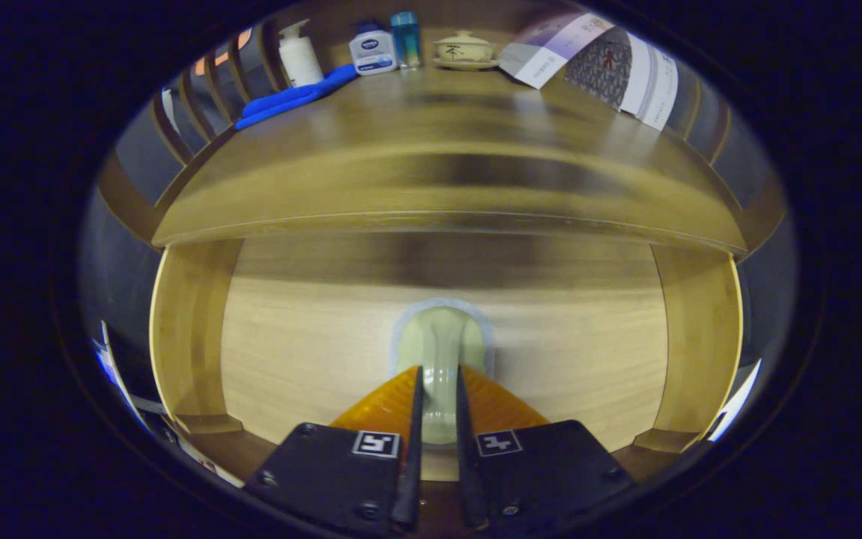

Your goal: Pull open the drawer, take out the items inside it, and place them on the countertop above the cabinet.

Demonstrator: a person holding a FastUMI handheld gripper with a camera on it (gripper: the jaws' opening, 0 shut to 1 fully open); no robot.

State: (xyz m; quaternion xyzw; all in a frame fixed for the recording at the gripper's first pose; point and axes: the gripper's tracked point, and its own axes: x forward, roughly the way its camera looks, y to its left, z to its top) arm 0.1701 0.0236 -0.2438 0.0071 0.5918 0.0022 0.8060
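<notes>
A wooden drawer front (311,344) faces me under the cabinet's countertop (438,150). A pale greenish handle (440,344) sticks out from the middle of the drawer front, on a light backing plate. My gripper (438,374) is shut on this handle, one finger pressing on each side of it. The drawer's inside is hidden behind its front.
At the back of the countertop stand a white pump bottle (300,54), a white-and-blue bottle (373,49), a blue container (405,39) and a lidded ceramic bowl (464,49). A blue cloth (292,97) lies at the back left, folded papers (603,64) at the back right.
</notes>
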